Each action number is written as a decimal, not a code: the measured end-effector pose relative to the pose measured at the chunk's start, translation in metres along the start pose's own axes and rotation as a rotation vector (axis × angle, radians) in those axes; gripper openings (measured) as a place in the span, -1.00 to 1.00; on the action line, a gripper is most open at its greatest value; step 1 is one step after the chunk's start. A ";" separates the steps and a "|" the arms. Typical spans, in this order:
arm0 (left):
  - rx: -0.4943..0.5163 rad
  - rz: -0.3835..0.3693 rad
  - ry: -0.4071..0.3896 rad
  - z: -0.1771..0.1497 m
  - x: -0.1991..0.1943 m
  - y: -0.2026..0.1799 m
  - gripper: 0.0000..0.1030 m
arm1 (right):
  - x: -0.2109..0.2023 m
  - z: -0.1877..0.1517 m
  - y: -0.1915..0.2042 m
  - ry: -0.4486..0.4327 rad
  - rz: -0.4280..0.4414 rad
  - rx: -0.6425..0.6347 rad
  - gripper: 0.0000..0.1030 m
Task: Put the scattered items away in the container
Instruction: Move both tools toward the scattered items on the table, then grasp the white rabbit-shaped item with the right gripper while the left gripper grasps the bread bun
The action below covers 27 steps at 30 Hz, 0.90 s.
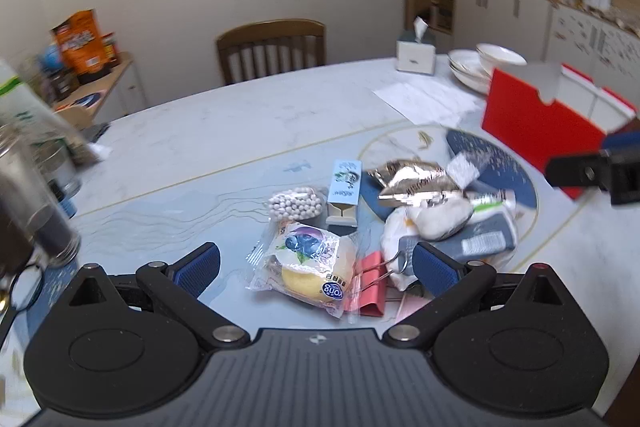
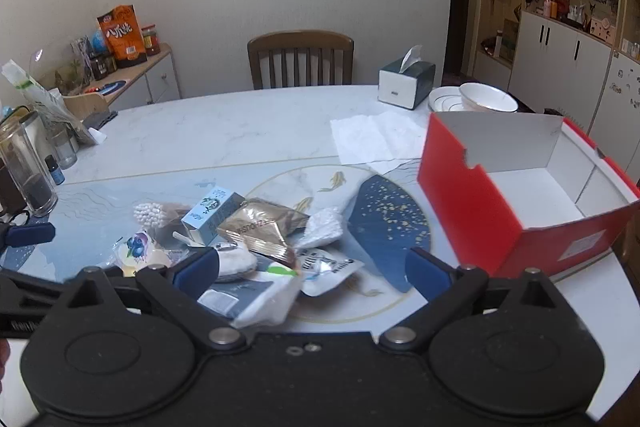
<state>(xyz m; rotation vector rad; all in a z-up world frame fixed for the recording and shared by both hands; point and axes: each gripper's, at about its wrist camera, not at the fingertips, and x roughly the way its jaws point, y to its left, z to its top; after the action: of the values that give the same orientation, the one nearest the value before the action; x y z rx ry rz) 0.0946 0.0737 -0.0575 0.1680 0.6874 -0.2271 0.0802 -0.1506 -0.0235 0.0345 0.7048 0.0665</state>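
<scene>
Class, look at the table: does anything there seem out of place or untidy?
Yes. Small items lie heaped mid-table: a blueberry snack pack, a pink binder clip and a gold foil packet. The red box beside them is empty.

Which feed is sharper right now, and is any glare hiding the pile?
Right wrist view is sharper: the red box and pile read cleanly. Left wrist view shows motion smear on the glass jar and the box at its edges. The gold foil packet glints, hiding nothing; both views bend the table edge.
</scene>
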 end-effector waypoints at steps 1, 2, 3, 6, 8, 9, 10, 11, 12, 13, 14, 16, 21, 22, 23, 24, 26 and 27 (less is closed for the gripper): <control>0.017 -0.010 0.003 -0.001 0.005 0.001 0.99 | 0.004 0.001 0.003 0.005 -0.002 -0.002 0.93; 0.031 -0.014 0.006 -0.002 0.009 0.003 0.99 | 0.008 0.001 0.008 0.011 -0.004 -0.005 0.92; 0.041 -0.019 0.012 -0.003 0.015 0.005 0.99 | 0.011 0.001 0.011 0.018 -0.004 -0.009 0.91; 0.049 -0.045 0.033 -0.004 0.029 0.014 0.99 | 0.020 0.002 0.022 0.033 -0.001 -0.023 0.91; 0.055 -0.057 0.045 -0.004 0.038 0.018 0.99 | 0.027 0.003 0.030 0.045 -0.008 -0.045 0.87; 0.057 -0.068 0.051 -0.004 0.043 0.021 0.99 | 0.030 0.005 0.035 0.055 -0.014 -0.058 0.86; 0.059 -0.075 0.058 -0.005 0.047 0.023 0.99 | 0.034 0.005 0.039 0.061 -0.017 -0.070 0.86; 0.060 -0.081 0.066 -0.005 0.051 0.025 1.00 | 0.036 0.006 0.042 0.063 -0.019 -0.079 0.86; 0.059 -0.089 0.072 -0.005 0.055 0.027 0.99 | 0.039 0.007 0.046 0.066 -0.019 -0.086 0.86; 0.058 -0.098 0.076 -0.005 0.059 0.029 0.99 | 0.041 0.007 0.049 0.069 -0.019 -0.092 0.86; 0.057 -0.105 0.080 -0.005 0.061 0.030 0.99 | 0.044 0.008 0.052 0.070 -0.018 -0.100 0.86; 0.062 -0.115 0.085 -0.004 0.067 0.031 1.00 | 0.049 0.009 0.058 0.073 -0.021 -0.117 0.85; 0.067 -0.136 0.109 -0.007 0.080 0.032 1.00 | 0.068 0.007 0.067 0.109 -0.032 -0.163 0.80; 0.064 -0.142 0.113 -0.007 0.082 0.033 1.00 | 0.071 0.007 0.068 0.116 -0.030 -0.167 0.79; 0.059 -0.149 0.118 -0.007 0.084 0.034 0.99 | 0.073 0.006 0.069 0.122 -0.030 -0.172 0.78; 0.052 -0.156 0.122 -0.007 0.085 0.035 1.00 | 0.075 0.006 0.071 0.129 -0.030 -0.178 0.73; 0.036 -0.168 0.130 -0.007 0.088 0.037 0.99 | 0.080 0.005 0.073 0.145 -0.022 -0.186 0.66; 0.028 -0.177 0.135 -0.006 0.089 0.038 0.99 | 0.082 0.004 0.073 0.152 -0.019 -0.186 0.64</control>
<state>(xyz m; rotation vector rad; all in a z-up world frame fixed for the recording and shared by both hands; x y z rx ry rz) 0.1674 0.0977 -0.1166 0.1505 0.8343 -0.3976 0.1412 -0.0716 -0.0692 -0.1573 0.8486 0.1172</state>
